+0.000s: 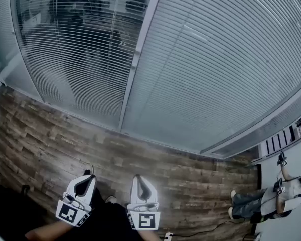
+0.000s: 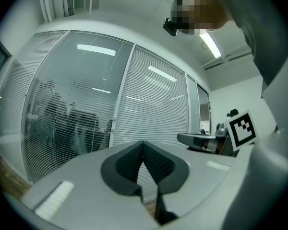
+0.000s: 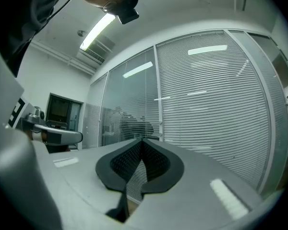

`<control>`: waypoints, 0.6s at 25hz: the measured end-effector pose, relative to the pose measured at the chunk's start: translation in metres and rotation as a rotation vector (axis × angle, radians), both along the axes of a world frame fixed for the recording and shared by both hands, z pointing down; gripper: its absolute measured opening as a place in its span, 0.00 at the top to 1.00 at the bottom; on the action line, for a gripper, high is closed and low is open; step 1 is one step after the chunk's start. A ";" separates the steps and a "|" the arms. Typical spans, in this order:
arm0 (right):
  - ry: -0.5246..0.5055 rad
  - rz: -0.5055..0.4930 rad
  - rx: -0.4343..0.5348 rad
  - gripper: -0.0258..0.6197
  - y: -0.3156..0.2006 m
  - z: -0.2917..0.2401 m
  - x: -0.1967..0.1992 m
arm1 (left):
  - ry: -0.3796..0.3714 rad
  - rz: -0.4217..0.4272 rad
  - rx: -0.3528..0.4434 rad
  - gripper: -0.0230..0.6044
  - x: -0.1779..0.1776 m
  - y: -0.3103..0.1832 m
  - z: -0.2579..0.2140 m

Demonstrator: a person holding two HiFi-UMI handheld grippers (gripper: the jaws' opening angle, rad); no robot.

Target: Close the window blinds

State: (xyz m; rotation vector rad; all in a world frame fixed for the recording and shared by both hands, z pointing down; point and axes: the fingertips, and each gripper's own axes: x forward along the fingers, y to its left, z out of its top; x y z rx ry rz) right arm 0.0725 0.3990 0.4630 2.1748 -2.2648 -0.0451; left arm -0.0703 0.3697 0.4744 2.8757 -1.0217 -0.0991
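left claw (image 2: 144,145) closed, empty; right claw (image 3: 142,142) closed, empty; left blinds (image 1: 80,49) see-through

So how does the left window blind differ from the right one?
The left blind has slats tilted open; the right blind has them shut. Dark shapes show through the left blind; the right blind looks plain pale grey. Both have horizontal slats, fully lowered.

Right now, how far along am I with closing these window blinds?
Done: the right blind looks shut, opaque. In hand: nothing; left gripper and right gripper are shut, empty, touching neither blind. Remaining: the left blind, slats open, room visible through it.
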 end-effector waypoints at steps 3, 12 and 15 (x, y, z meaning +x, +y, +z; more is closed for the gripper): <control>-0.017 -0.017 -0.008 0.96 -0.007 0.004 -0.005 | -0.009 -0.018 -0.025 0.97 -0.010 -0.010 0.006; 0.027 -0.021 -0.022 0.96 -0.050 -0.002 -0.027 | -0.074 0.054 -0.063 0.97 -0.010 -0.046 0.029; 0.068 -0.009 -0.055 0.96 -0.072 -0.003 -0.028 | -0.038 0.063 -0.066 0.97 -0.002 -0.073 0.023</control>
